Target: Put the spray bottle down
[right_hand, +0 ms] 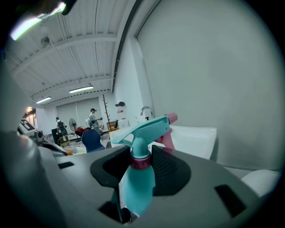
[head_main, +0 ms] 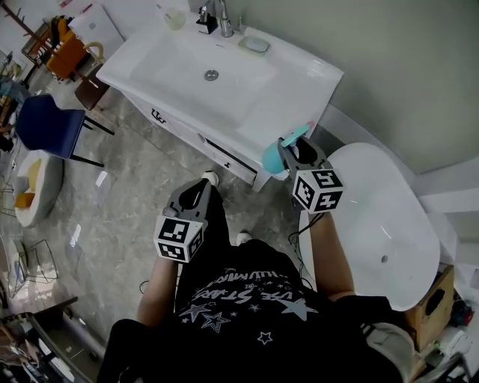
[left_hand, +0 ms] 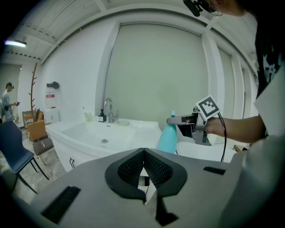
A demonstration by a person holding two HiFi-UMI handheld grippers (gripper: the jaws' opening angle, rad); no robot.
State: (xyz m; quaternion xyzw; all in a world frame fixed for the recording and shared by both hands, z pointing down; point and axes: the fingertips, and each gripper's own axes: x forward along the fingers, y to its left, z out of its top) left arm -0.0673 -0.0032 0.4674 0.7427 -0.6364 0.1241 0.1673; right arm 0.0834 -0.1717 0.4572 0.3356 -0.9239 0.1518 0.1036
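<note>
The white vanity tabletop (head_main: pixel 299 82) stands ahead of me, its basin sunk in the middle, with the drain (head_main: pixel 212 75) just in front of the faucet (head_main: pixel 222 19). Touching the faucet's left side sits a small dark bottle (head_main: pixel 203 22), and further left a pale cup (head_main: pixel 174 19). To the faucet's right lies a soap dish (head_main: pixel 255 44). On the grey marbled floor (head_main: pixel 127 194), well left of the faucet, stand a blue chair (head_main: pixel 45 127) and a brown seat (head_main: pixel 91 90). A white bathtub (head_main: pixel 382 217) stands to the faucet's right, nearer me.

My teal spray bottle (right_hand: pixel 139 178), with its pink nozzle and maroon collar, sits upright, clamped in my right tool (head_main: pixel 292 148).
</note>
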